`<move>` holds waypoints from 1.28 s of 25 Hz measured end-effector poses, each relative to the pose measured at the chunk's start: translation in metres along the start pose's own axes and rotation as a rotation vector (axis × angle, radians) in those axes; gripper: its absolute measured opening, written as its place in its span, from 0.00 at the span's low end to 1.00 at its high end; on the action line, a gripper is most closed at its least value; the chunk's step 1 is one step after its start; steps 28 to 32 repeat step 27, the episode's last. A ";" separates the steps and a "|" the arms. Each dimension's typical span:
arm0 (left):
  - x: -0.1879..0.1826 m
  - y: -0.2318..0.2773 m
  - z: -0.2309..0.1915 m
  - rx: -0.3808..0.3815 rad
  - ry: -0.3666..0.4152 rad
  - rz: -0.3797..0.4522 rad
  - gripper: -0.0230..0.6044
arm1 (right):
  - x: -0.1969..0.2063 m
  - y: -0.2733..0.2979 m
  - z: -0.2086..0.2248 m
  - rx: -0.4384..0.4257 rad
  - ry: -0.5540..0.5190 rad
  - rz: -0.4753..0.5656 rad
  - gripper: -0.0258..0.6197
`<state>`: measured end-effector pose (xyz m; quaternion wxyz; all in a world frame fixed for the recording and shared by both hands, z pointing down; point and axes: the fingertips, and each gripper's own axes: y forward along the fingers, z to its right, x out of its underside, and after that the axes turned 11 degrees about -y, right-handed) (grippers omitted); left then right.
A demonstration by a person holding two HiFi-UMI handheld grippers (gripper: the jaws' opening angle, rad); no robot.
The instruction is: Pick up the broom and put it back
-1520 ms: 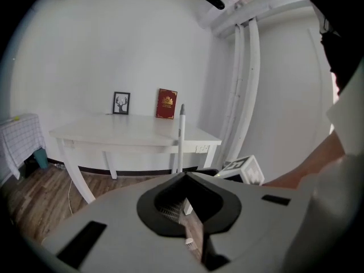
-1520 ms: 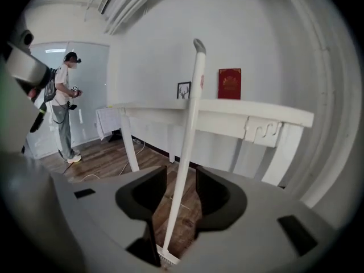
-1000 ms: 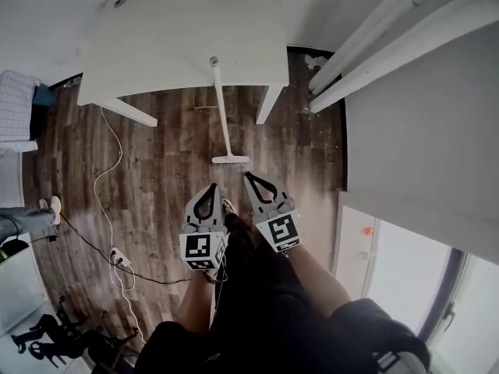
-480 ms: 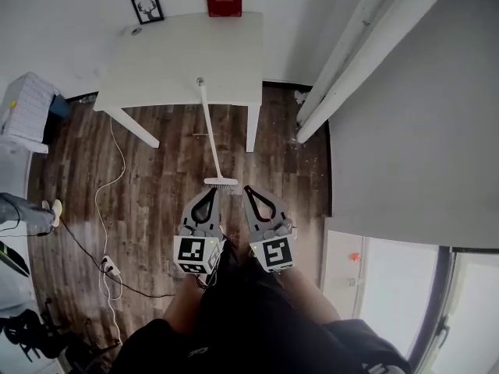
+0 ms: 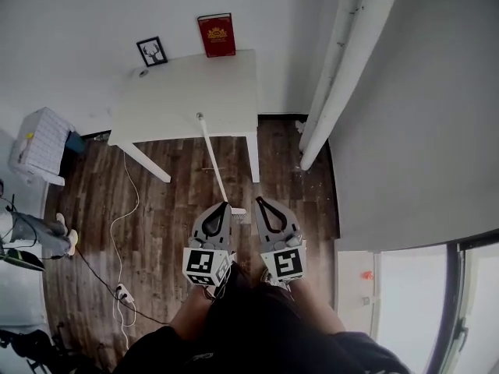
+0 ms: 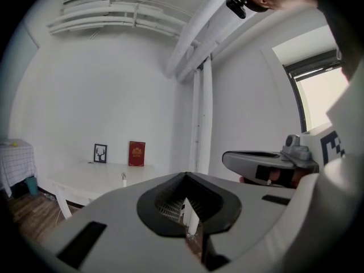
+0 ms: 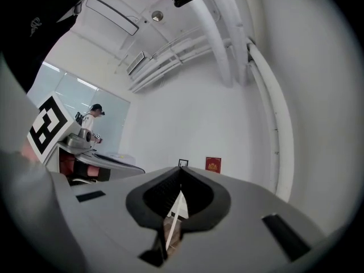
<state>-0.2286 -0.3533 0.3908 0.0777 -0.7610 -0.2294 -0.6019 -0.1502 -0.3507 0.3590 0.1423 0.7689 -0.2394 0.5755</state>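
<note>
- Wood floor (image 5: 156, 201) runs under a white table (image 5: 187, 92); your legs hide the near part of it.
- Your broom (image 5: 214, 160) leans on the table's front edge, and its brush is partly hidden behind your left gripper (image 5: 224, 207).
- You hold the left gripper and the right gripper (image 5: 259, 201) with jaws pressed together, nothing between them.

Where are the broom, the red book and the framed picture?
broom (image 5: 212, 158): head view, middle of its white handle.
red book (image 5: 217, 35): head view, centre of its front cover.
framed picture (image 5: 152, 51): head view, centre of the image inside the black frame.
</note>
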 end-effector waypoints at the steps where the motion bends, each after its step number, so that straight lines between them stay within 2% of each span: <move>1: 0.000 0.001 0.004 0.006 -0.003 0.001 0.04 | -0.001 -0.003 0.002 0.005 0.014 0.007 0.07; 6: 0.002 -0.003 0.026 0.037 0.020 -0.003 0.04 | -0.006 -0.016 0.001 -0.001 -0.007 0.017 0.07; 14: 0.005 0.002 0.041 0.068 0.040 -0.020 0.04 | -0.006 -0.023 0.012 0.024 0.019 0.019 0.07; 18: 0.011 0.004 0.047 0.082 0.042 -0.038 0.04 | -0.005 -0.022 0.017 0.026 -0.003 0.009 0.07; 32: 0.019 0.000 0.045 0.070 0.013 -0.061 0.04 | -0.005 -0.024 0.005 -0.016 -0.013 0.008 0.07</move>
